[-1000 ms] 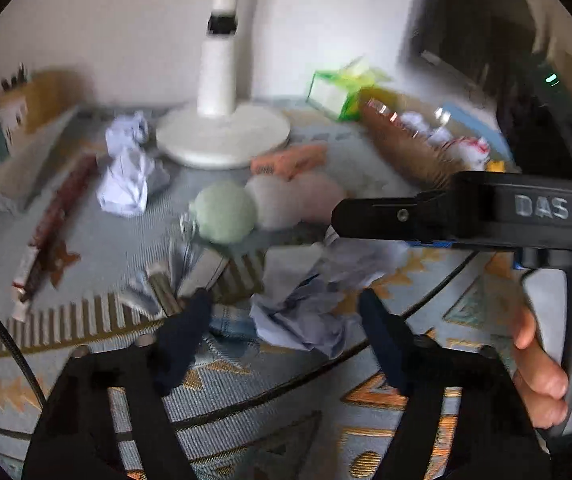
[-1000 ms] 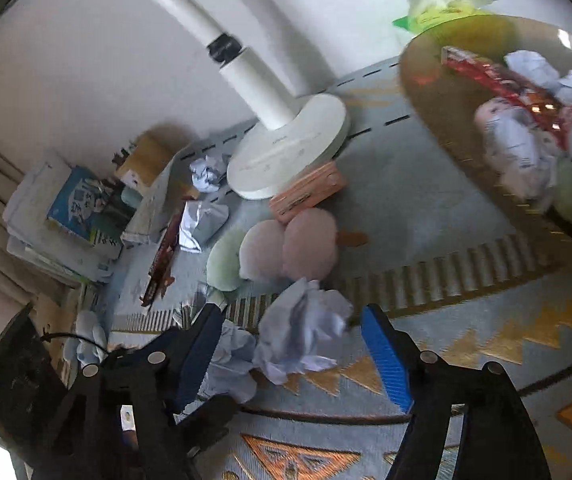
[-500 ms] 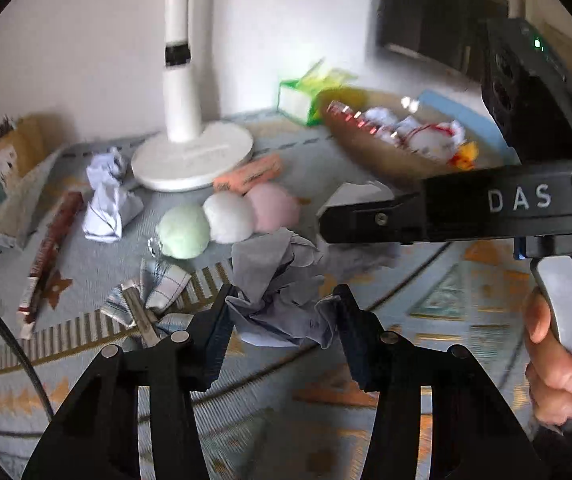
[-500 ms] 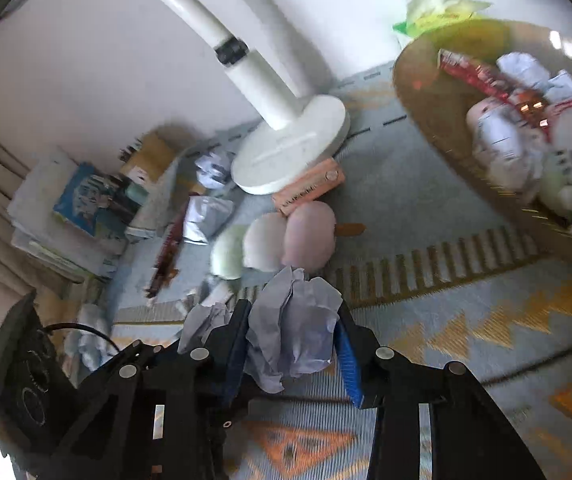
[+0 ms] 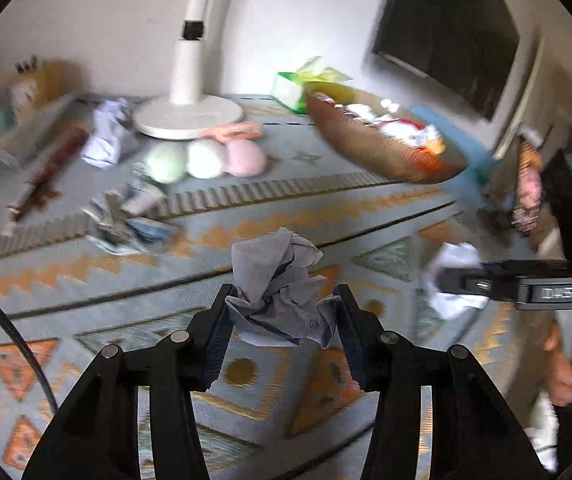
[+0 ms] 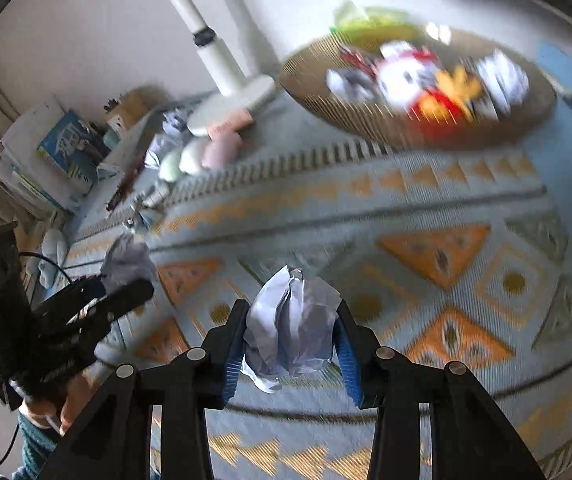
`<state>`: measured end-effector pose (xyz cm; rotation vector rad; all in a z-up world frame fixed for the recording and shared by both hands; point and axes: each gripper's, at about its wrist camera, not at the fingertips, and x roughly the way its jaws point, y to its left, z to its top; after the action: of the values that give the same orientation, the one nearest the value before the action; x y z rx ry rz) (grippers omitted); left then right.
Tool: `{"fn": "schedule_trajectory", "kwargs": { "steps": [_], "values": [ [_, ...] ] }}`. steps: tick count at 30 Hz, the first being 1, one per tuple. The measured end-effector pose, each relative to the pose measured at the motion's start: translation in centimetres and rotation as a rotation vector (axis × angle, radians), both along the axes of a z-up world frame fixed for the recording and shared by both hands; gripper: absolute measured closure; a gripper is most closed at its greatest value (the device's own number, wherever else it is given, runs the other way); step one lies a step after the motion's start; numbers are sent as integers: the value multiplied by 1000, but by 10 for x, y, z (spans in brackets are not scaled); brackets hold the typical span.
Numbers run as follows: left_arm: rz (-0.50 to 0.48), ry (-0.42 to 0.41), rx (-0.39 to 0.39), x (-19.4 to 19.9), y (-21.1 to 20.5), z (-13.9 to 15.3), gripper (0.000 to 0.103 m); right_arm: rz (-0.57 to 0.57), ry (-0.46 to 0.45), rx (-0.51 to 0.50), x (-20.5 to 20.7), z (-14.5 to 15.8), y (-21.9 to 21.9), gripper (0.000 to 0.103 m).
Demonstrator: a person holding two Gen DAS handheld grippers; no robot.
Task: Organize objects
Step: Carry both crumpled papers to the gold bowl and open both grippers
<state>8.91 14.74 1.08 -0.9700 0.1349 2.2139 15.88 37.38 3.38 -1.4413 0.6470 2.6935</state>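
Fingers [image 5: 218, 332] of the left gripper [image 5: 282, 320] clamp a grey crumpled paper ball [image 5: 282, 292]; a second ago they stood wide around it on the rug [image 5: 365, 208], having closed since. Right gripper [image 6: 289, 336] likewise pinches its own crumpled paper wad [image 6: 291, 328] between blue pads, closed from a wide stance, then eased very slightly. Both wads are now lifted clear of the rug. The woven basket [image 6: 405, 132] of toys sits nearer in both views; the three pastel balls [image 5: 206, 158] and lamp base [image 5: 188, 118] lie further back.
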Motion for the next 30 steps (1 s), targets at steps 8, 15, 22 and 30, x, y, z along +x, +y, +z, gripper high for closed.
{"fn": "schedule_trajectory", "kwargs": {
  "steps": [8, 15, 22, 30],
  "values": [
    [-6, 58, -81, 9, 11, -3, 56, -55, 55, -90, 17, -6, 18, 24],
    [16, 59, -101, 9, 11, -4, 56, -59, 78, -75, 17, -6, 10, 24],
    [19, 45, -94, 7, 14, 1, 56, -51, 96, -26, 18, -6, 2, 60],
    [-133, 93, 58, -6, 59, 80, 56, -78, 262, 69, 24, 65, 32, 60]
  ]
}}
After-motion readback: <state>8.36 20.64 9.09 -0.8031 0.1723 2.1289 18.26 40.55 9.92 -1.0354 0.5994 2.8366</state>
